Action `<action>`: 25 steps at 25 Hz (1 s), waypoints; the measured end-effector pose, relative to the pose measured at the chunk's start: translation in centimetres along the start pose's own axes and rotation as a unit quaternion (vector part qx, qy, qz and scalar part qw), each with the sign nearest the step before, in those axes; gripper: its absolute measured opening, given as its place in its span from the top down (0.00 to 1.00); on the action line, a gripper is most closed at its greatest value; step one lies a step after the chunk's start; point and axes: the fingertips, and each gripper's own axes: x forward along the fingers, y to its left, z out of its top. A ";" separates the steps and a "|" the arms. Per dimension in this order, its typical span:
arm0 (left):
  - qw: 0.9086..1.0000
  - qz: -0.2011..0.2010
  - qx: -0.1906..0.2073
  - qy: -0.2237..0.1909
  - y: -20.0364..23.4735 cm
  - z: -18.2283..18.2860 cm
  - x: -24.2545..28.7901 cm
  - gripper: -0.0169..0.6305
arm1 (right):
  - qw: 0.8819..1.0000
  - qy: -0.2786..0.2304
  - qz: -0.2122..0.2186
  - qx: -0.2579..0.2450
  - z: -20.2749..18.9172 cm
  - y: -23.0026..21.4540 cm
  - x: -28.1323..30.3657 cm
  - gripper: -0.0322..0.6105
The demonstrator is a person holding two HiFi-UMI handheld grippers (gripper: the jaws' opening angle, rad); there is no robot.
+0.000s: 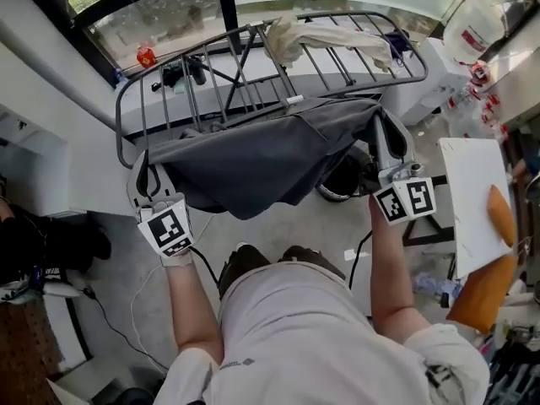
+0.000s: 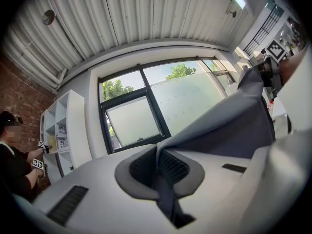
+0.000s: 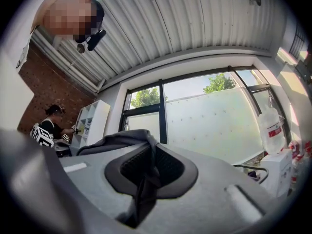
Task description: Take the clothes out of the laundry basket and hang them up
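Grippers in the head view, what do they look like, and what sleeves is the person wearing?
Both the left gripper and right gripper have light grey shells, dark ribbed pads and a cube of black-and-white square markers. A thin cable trails from each. Sleeves are short and pale.

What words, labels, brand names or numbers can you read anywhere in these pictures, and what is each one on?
No text reads clearly.
Red label on the white jug: print too blurred to read.
Shirt logo: too small to read.
Left marker cube and right marker cube: black-and-white square patterns only, no letters or numbers.
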 end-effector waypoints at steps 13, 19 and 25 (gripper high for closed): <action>0.998 0.041 0.054 -0.009 14.8 -5.3 2.0 0.97 | 0.995 0.047 -0.011 -0.091 -7.9 11.6 9.9 0.90; 0.995 0.059 0.080 -0.022 17.3 -4.7 5.8 0.97 | 0.992 0.042 -0.014 -0.120 -9.2 11.5 15.4 0.90; 0.990 0.067 0.122 -0.001 17.7 -4.3 12.9 0.97 | 0.992 0.040 0.000 -0.123 -10.9 8.2 24.3 0.90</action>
